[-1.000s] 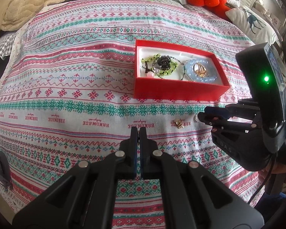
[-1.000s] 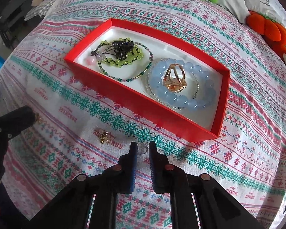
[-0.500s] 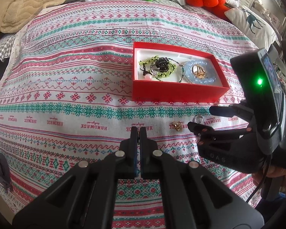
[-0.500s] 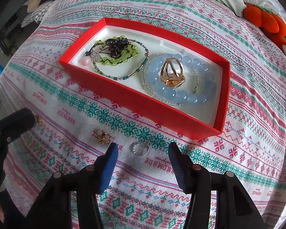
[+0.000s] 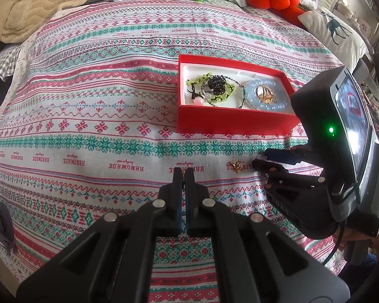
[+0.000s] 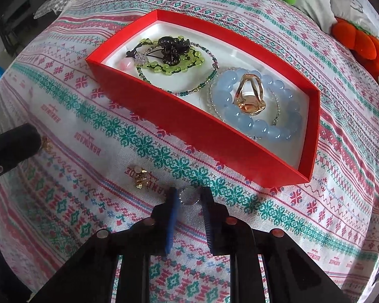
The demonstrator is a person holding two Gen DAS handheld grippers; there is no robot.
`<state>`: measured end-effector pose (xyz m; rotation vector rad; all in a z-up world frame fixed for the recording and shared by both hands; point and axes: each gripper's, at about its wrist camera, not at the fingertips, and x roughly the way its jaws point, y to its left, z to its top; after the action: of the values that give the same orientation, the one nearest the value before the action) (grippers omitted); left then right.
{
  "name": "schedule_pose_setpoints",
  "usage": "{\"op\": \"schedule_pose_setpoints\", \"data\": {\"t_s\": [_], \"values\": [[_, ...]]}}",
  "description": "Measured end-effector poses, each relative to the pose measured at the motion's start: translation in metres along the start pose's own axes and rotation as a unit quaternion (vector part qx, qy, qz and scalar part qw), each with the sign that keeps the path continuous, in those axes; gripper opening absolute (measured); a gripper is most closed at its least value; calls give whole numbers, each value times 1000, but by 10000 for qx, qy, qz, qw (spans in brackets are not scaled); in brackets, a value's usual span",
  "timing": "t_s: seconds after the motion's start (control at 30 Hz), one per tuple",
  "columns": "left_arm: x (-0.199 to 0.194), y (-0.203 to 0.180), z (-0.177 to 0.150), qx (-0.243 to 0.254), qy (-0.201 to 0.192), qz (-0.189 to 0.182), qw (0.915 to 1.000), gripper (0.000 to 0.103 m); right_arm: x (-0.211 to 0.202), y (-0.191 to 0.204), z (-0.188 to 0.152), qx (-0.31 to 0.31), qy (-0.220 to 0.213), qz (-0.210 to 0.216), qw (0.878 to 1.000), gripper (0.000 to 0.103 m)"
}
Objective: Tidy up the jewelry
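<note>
We are closing our right gripper around the silver ring lying on the "HANDMADE"-printed cloth just before the red box, our left gripper pinching nothing.

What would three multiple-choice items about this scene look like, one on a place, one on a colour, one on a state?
1. Where is the gold ring?
A. on the cloth
B. inside the blue bead bracelet
C. outside the box

2. What colour is the box?
A. red
B. black
C. yellow

3. What is between the fingers of the right gripper?
A. a pink bead
B. nothing
C. a small silver ring

Key: 1 B, the bracelet circles it in the box; 2 A, its walls are red; 3 C, the closing jaws flank the ring on the cloth.
</note>
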<state>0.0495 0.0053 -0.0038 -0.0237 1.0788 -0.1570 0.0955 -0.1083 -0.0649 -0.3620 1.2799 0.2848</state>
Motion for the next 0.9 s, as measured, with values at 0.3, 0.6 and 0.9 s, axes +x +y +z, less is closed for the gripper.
{"op": "schedule_pose_setpoints", "data": {"t_s": [0.3,0.6,0.9], "values": [[-2,0,2,-35,-34,-31,10000,2,-11,-6,2,26,-14,75,10000,19],[-11,4,16,-228,-286,-315,9988,2,-56,-25,7,254,-362,483,9978,19],[-9,-4,56,-229,-484,-544,9971,2,-80,-71,20,1149,-852,900,9856,20]]}}
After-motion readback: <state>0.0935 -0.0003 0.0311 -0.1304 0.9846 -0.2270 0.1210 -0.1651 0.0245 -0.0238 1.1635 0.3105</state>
